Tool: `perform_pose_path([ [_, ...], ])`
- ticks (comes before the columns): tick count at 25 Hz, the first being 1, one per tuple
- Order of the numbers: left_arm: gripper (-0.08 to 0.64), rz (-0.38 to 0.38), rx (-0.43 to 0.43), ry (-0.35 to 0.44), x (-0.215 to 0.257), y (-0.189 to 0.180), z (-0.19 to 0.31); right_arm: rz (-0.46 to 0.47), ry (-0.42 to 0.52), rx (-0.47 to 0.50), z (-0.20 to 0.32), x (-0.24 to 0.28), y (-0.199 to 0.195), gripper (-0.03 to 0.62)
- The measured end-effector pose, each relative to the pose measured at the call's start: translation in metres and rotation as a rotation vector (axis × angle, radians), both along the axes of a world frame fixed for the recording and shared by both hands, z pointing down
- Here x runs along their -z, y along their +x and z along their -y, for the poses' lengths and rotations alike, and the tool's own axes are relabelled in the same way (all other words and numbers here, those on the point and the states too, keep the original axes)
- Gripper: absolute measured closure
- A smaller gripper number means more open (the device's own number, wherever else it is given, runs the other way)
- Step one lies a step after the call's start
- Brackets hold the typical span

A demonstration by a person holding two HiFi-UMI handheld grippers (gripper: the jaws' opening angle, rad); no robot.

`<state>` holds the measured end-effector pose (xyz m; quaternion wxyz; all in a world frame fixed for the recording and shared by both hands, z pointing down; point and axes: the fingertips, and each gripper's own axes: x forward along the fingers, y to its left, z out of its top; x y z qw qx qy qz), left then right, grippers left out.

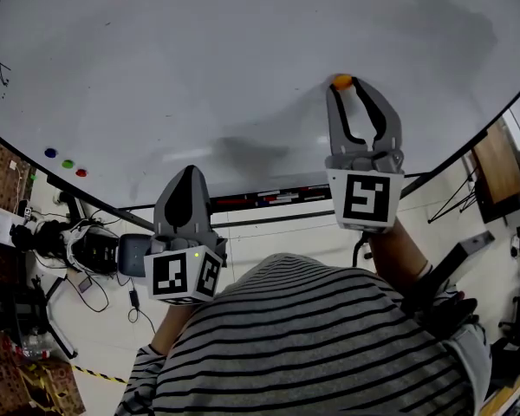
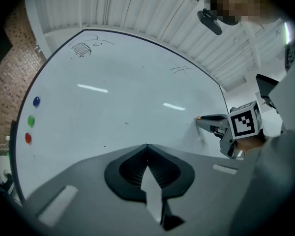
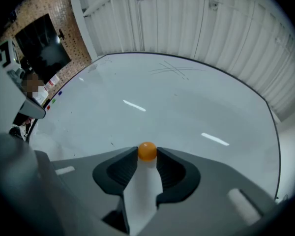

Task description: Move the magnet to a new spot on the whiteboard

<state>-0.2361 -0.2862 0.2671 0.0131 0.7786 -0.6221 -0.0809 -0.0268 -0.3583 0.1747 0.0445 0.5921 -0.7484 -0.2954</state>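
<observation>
Right tongs [image 3: 147,155] clamp the orange magnet [image 3: 147,151] on the whiteboard [image 3: 187,107], right half. Left tongs [image 2: 146,146] are fully closed and empty. Three coloured magnets [image 1: 67,163] sit near the board's left edge, beside a brick wall [image 2: 10,82].

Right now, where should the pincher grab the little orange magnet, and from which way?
Pinch the orange magnet by its round sides, coming straight at the whiteboard. It is a small round knob on the flat board, so only its sides stick out. The right gripper is lined up that way, a jaw tip on each side.
</observation>
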Motion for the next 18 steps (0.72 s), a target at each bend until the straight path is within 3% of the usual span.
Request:
perform_pose_path([
  [6,0.545,0.033,-0.013,0.031,0.004,0.014,-0.014,0.078,-0.014,0.045,-0.035,-0.002,0.009,0.469],
  [12,0.545,0.065,-0.033,0.061,0.011,0.048,-0.046,0.173,-0.104,0.096,-0.084,-0.019,0.035,0.469],
  [18,0.545,0.076,-0.031,0.077,0.008,0.082,-0.091,0.211,-0.187,0.149,-0.145,-0.047,0.058,0.469],
])
